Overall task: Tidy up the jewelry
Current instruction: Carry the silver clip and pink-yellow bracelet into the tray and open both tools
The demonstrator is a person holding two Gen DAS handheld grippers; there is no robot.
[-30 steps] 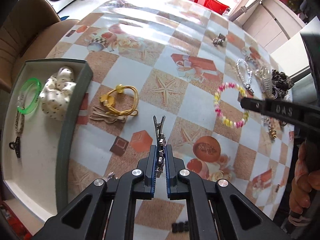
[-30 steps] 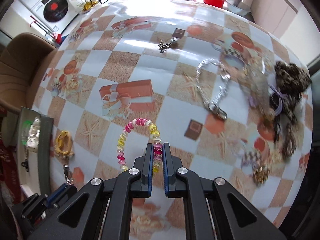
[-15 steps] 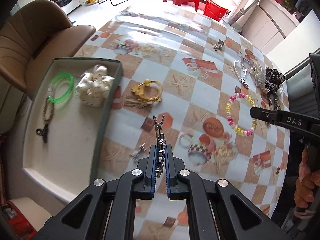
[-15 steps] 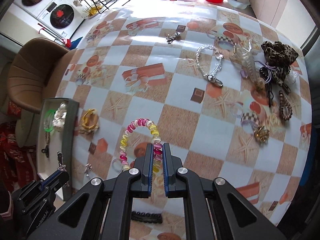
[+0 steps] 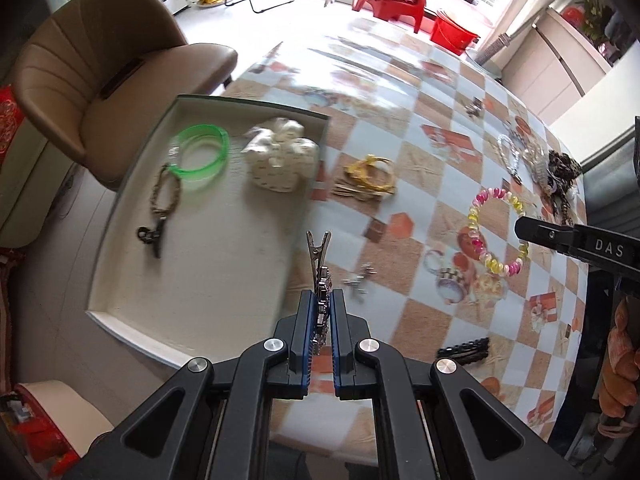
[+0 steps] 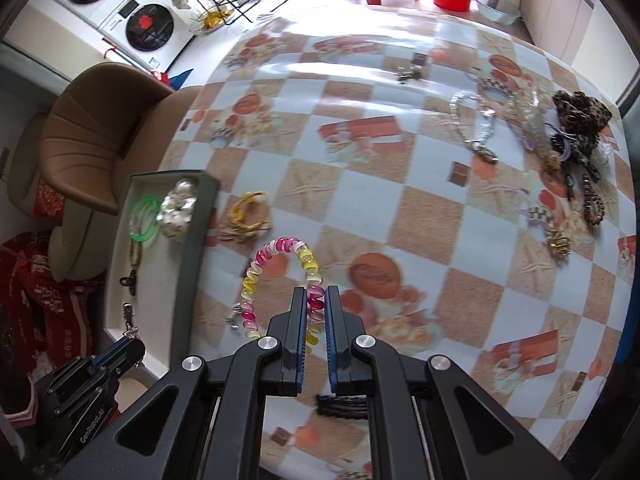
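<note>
my left gripper (image 5: 320, 312) is clamped on a metal hair clip (image 5: 319, 264), carried above the table (image 5: 400, 184) just beside the right rim of the grey tray (image 5: 132, 184). my right gripper (image 6: 316, 312) is clamped on a pink-and-yellow beaded bracelet (image 6: 276, 280), lifted clear of the tabletop near the tray's right rim. inside the tray lie a green bangle (image 5: 200, 152), a cream scrunchie (image 5: 280, 160) and a dark beaded strand (image 5: 160, 200).

Both claws have risen above the surface (image 5: 400, 184). The left claw (image 5: 320, 316) with its metal clip (image 5: 318, 256) now hangs nearer the tray (image 5: 120, 208). The right claw (image 6: 316, 320) has carried the bead bracelet (image 6: 276, 276) that way too.
</note>
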